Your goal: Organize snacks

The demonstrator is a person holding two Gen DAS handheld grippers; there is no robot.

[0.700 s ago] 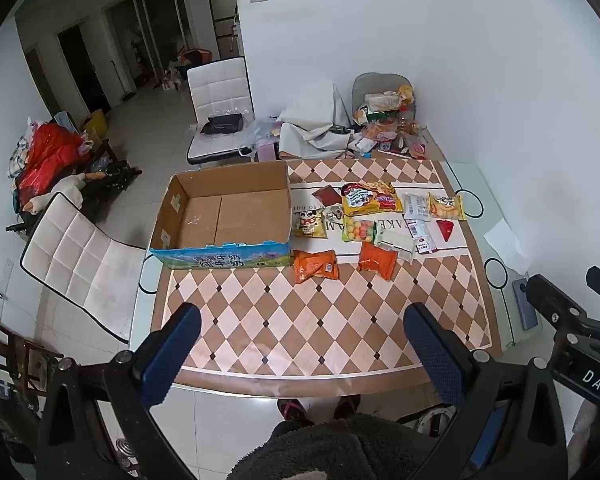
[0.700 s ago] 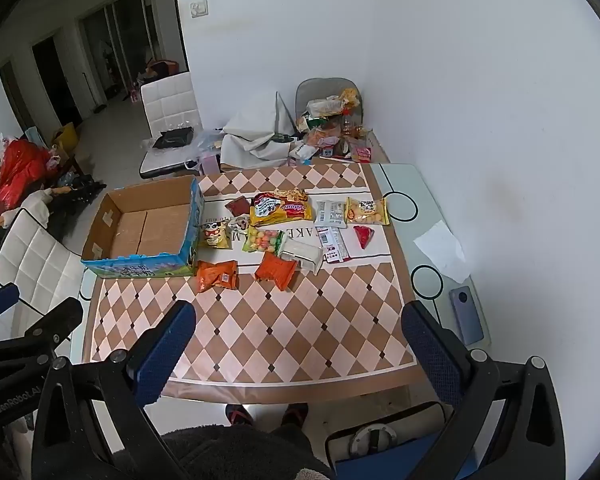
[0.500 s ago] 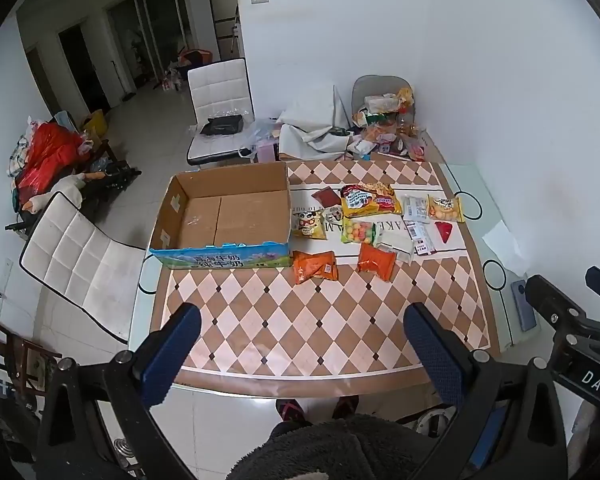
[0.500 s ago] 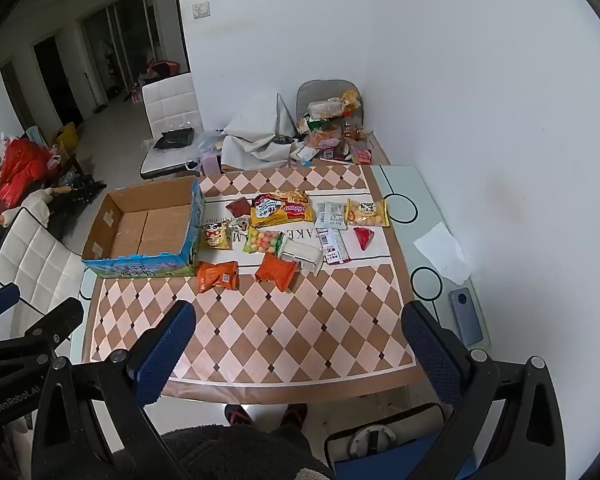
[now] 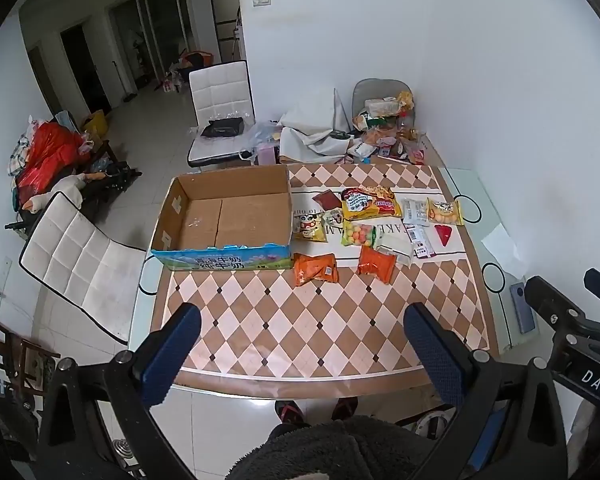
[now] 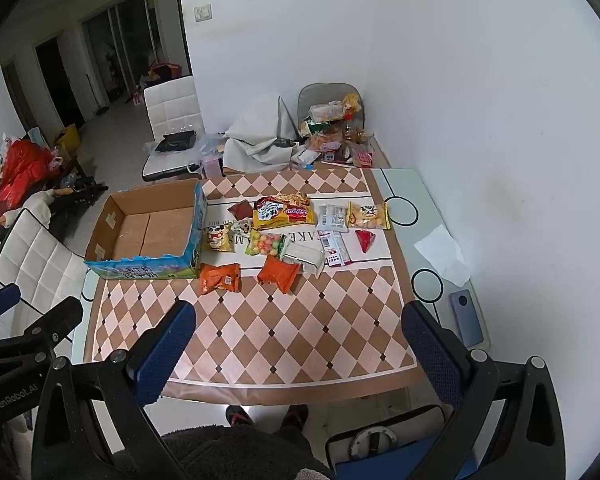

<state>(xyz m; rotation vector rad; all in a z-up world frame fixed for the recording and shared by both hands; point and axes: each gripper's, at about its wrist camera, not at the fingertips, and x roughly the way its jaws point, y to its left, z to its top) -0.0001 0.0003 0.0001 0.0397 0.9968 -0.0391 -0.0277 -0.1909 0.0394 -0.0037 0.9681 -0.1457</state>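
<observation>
Here, both grippers hang above the near edge of a checked table (image 5: 300,320), each with its jaws spread wide and nothing between them: the left gripper (image 5: 300,344) and the right gripper (image 6: 300,340) are well short of the snacks. An empty cardboard box (image 5: 228,220) sits open on the far left of the tabletop. Just right of it, loose packets lie flat in a cluster. Nearest are two orange packets, one (image 5: 315,268) just beside the box's near right corner, the other (image 5: 376,265) a little further right. Behind them are a small yellow cartoon packet (image 5: 310,227), a clear bag of coloured balls (image 5: 358,234), a large yellow noodle bag (image 5: 370,202), a white wrapped pack (image 5: 394,249), a yellow bag of round snacks (image 5: 444,212) and a red wedge (image 5: 444,235) at the far right.

All look light, thin-filmed and probably slick. The puffed bags will likely give under the pads and their contents may crush, so a gentle pinch at a crimped end seam or a corner seems safest. Flat packets offer little to catch; a lifted edge is the better hold. The orange packet by the box appears the easiest first pick. A phone (image 6: 466,316) lies at the table's near right edge, apart from the snacks.
</observation>
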